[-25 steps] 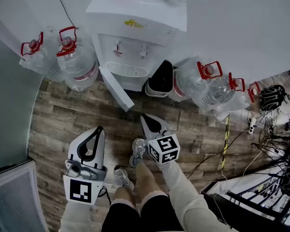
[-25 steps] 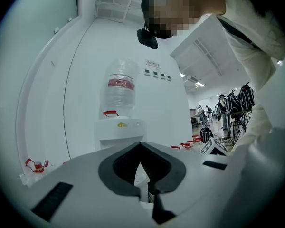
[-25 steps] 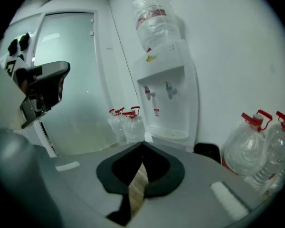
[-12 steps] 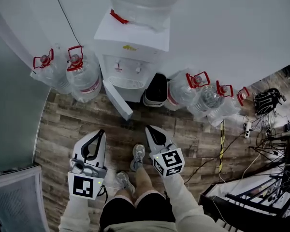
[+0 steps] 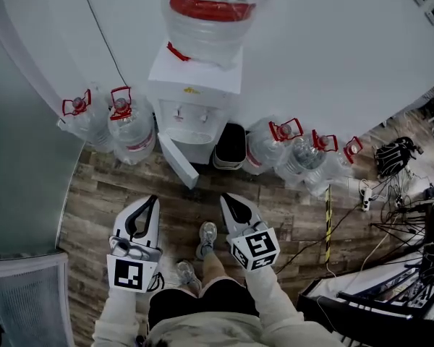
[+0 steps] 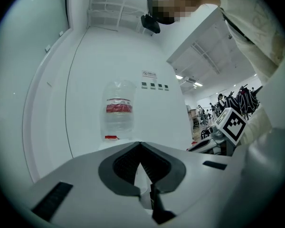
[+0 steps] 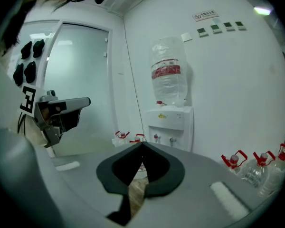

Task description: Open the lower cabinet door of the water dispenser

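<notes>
At the base of the water dispenser point(image 5: 194, 110), the ajar lower cabinet door point(image 5: 178, 160) looks light, stiff, grippable by its free edge; left gripper point(image 5: 152, 198) and right gripper point(image 5: 225, 196) jaws sit closed, empty.

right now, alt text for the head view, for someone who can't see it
Seen from above, a white water dispenser stands against the wall with its lower cabinet door swung open. The person faces it on the wood floor, holding the left gripper and right gripper shut and empty. Spare water bottles and a black bin flank it.
</notes>
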A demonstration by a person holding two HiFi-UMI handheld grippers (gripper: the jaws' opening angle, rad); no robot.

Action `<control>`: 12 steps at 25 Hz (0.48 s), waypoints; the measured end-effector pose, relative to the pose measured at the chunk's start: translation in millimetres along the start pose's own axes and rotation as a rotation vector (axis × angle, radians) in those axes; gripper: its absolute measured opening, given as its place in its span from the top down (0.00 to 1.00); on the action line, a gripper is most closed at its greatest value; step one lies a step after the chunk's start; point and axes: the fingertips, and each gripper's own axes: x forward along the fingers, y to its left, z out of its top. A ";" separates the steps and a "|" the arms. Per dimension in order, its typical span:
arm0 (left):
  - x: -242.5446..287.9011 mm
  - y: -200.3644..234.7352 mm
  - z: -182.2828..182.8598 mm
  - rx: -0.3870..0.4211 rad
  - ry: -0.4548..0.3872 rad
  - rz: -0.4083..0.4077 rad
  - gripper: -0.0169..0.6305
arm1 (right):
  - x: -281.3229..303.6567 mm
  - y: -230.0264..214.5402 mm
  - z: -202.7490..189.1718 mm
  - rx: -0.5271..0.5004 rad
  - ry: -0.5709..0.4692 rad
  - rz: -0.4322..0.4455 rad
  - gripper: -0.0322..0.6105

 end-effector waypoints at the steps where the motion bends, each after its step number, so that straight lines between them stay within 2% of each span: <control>1: -2.4 -0.9 5.6 -0.001 -0.006 0.003 0.97 | -5.7 1.6 6.1 0.001 -0.007 -0.003 0.94; 12: -18.4 -8.4 53.6 0.026 -0.048 0.002 0.97 | -52.9 14.3 65.4 -0.021 -0.090 -0.032 0.94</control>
